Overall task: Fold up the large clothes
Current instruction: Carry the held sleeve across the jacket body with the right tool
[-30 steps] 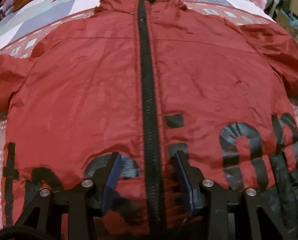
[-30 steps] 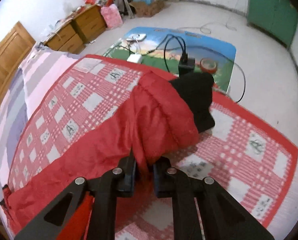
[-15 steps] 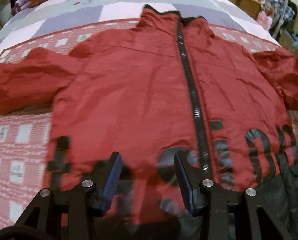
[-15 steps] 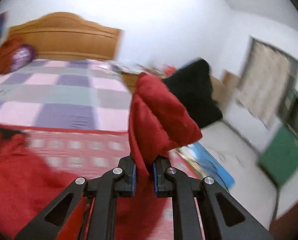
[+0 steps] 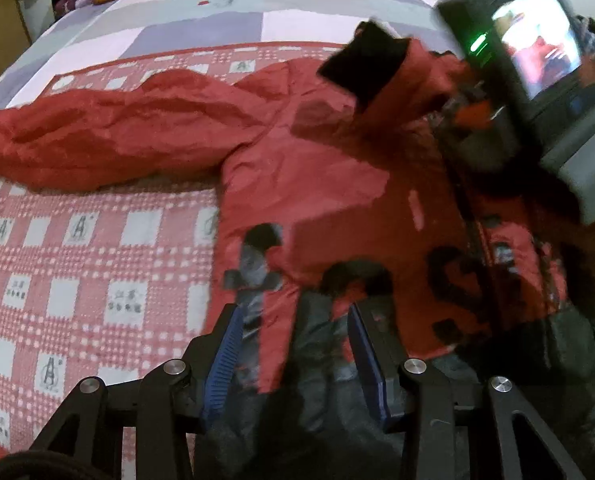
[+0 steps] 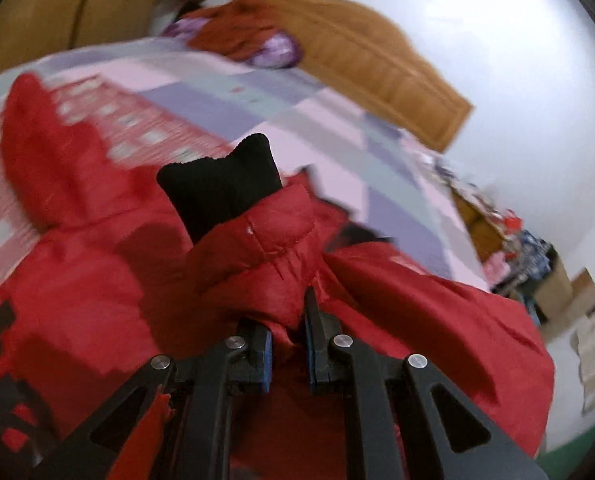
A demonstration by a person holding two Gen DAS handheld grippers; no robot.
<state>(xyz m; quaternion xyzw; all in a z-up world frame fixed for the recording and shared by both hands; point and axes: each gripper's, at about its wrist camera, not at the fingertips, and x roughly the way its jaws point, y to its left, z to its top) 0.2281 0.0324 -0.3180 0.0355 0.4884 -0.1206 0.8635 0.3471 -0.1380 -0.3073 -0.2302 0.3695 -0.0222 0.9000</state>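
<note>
A red padded jacket (image 5: 329, 168) with black lettering lies front up on the bed. Its left sleeve (image 5: 109, 136) stretches out to the left. My right gripper (image 6: 289, 344) is shut on the right sleeve (image 6: 265, 256) near its black cuff (image 6: 221, 188) and holds it over the jacket's chest. In the left wrist view that sleeve and cuff (image 5: 365, 64) hang over the jacket, with the right gripper's body (image 5: 537, 72) behind. My left gripper (image 5: 293, 356) is open and empty above the jacket's dark hem (image 5: 317, 400).
A red and white checked cloth (image 5: 77, 248) covers the near part of the bed; a lilac and grey checked sheet (image 5: 233, 4) lies beyond. Clothes are piled by the wooden headboard (image 6: 377, 64). Furniture and clutter stand at the right of the room (image 6: 529, 256).
My right gripper has carried the right sleeve up and across onto the jacket's chest. My left gripper has shifted left along the hem and stays open.
</note>
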